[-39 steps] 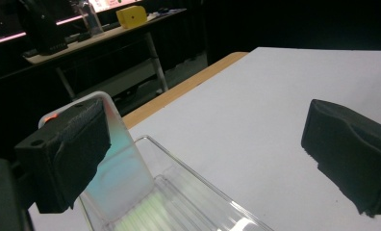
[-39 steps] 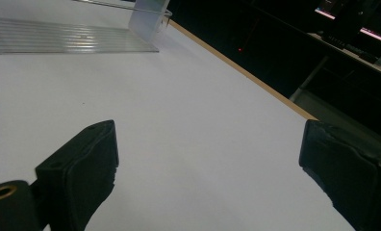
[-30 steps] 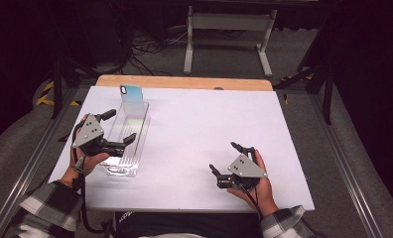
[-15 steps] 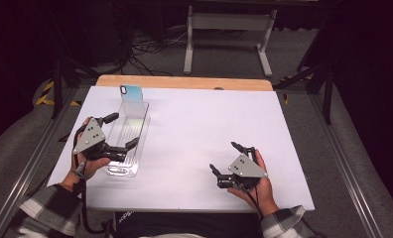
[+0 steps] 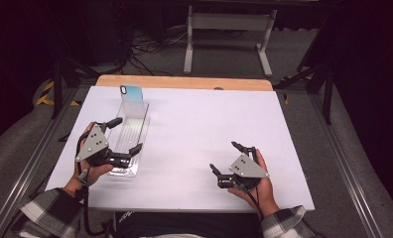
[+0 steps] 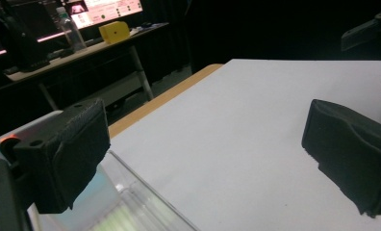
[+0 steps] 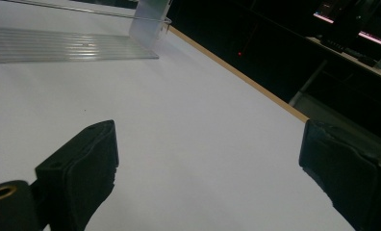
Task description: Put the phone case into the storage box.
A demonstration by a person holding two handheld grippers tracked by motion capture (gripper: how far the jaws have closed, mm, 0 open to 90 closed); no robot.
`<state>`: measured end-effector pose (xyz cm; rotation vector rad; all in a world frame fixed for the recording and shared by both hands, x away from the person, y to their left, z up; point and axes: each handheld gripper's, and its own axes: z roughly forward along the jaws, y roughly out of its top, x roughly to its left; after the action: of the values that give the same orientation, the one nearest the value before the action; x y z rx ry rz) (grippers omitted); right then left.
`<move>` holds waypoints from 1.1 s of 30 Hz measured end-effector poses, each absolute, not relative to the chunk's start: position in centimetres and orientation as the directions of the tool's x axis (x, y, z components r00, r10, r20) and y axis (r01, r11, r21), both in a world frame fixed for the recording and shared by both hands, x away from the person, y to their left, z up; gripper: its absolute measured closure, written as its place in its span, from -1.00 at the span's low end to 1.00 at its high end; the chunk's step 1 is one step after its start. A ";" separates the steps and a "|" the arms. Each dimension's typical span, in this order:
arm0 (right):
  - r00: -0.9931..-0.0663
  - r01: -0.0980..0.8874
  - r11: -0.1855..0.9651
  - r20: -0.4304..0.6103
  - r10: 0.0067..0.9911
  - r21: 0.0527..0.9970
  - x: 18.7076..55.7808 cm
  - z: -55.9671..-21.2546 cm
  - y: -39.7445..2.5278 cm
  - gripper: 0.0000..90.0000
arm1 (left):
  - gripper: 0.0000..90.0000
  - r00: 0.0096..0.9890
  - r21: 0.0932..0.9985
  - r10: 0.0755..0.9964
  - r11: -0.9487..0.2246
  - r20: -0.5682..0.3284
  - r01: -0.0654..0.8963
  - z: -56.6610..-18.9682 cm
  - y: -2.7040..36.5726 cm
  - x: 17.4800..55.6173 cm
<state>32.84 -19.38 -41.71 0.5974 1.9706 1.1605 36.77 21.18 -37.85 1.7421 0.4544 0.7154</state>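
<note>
Nearest, the right gripper (image 5: 225, 161) rests low on the table (image 5: 194, 129), jaws spread wide and holding nothing, its hand (image 5: 256, 186) cupped beneath and the wrist level. Across from it, the left gripper (image 5: 125, 135) hovers with jaws spread over the near end of the tray (image 5: 130, 134), one jaw to each side of it and neither touching. Judged by appearance, the tray is clear, rigid plastic: light, slippery, and liable to skid or crack under a hard squeeze. Grip across a long side wall near mid-length, with moderate pressure. Beyond the left gripper, a phone (image 5: 130, 92) stands upright at the tray's far end; expect it to topple if the tray is tilted.
</note>
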 end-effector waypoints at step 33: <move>-0.615 -0.007 0.460 -0.366 0.698 0.888 32.4 -41.3 -19.2 -0.84 | -0.89 0.780 0.952 0.581 -0.299 0.231 -0.060 -39.9 18.6 34.8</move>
<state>32.43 -19.18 -41.30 0.5767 1.9620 1.1976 34.82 18.64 -39.85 1.7740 0.4062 0.6649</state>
